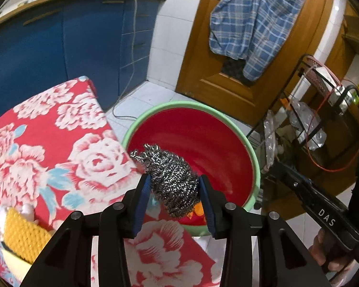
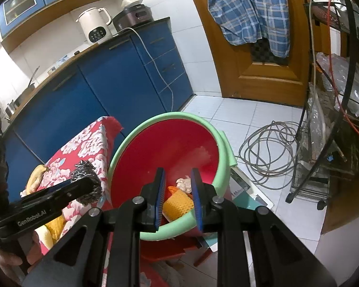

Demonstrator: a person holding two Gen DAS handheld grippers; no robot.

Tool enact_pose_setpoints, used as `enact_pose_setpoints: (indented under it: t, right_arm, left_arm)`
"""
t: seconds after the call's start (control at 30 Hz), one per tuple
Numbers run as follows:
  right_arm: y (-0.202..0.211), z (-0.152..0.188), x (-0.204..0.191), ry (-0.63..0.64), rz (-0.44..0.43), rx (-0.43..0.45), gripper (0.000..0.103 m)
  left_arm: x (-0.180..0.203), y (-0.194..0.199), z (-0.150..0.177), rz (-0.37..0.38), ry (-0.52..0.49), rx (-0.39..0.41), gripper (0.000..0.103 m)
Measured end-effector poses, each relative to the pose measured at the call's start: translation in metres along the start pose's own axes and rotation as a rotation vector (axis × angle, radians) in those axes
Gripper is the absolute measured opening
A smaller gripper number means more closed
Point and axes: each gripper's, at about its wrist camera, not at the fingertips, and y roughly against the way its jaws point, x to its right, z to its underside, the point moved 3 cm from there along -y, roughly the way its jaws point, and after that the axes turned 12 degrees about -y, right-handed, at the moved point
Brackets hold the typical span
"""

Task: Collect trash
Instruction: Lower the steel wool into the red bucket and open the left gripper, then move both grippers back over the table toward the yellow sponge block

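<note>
Kitchen scene, two wrist cams, both pointing down at a tabletop [image 1: 36, 143] w/ red floral cloth & a bucket beside it. Blue cabinets [image 2: 107, 91] along the wall, wooden door [image 2: 263, 71] w/ blue plaid shirt [image 2: 249, 9] hanging on it, white tile floor [image 2: 263, 114] w/ a coil of grey cable [image 2: 268, 153], wire rack [image 2: 328, 143] at right holding clear plastic.

Red bucket [image 1: 198, 148] w/ green rim stands just beside the tabletop edge. Inside it, seen from right cam: yellow-orange netted piece [image 2: 178, 204] & a crumpled whitish scrap [image 2: 184, 183] at the bottom.

Left gripper [image 1: 174, 191]: fingers clamped on a steel wool scourer [image 1: 172, 177], one blue pad on each side, scourer sticking out past the tips, held over the near rim of the bucket at the tabletop edge. Right cam shows same scourer [image 2: 87, 179] from the side.

Right gripper [image 2: 178, 186]: fingers slightly apart, nothing between them, poised above the bucket mouth; the trash lies below, not touching the pads.

On the tabletop, near left: yellow knitted cloth [image 1: 24, 236] w/ white bit. A hand [image 1: 332, 256] grips the right gripper's handle.
</note>
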Motion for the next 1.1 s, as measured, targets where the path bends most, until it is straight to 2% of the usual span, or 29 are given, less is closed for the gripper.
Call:
enact_pose_setpoints:
  t: [0.17, 0.67, 1.1]
  right_arm:
    - [-0.001, 0.000, 0.002, -0.008, 0.002, -0.001, 0.024]
    - [0.006, 0.009, -0.019, 0.021, -0.046, -0.014, 0.026]
    - [0.016, 0.032, -0.063, 0.084, -0.123, -0.037, 0.029]
  left_arm:
    - [0.004, -0.001, -0.003, -0.004, -0.006, 0.008, 0.053]
    - [-0.018, 0.032, 0.010, -0.040, 0.055, 0.037, 0.053]
    - [-0.060, 0.080, 0.049, -0.127, 0.154, 0.050, 0.053]
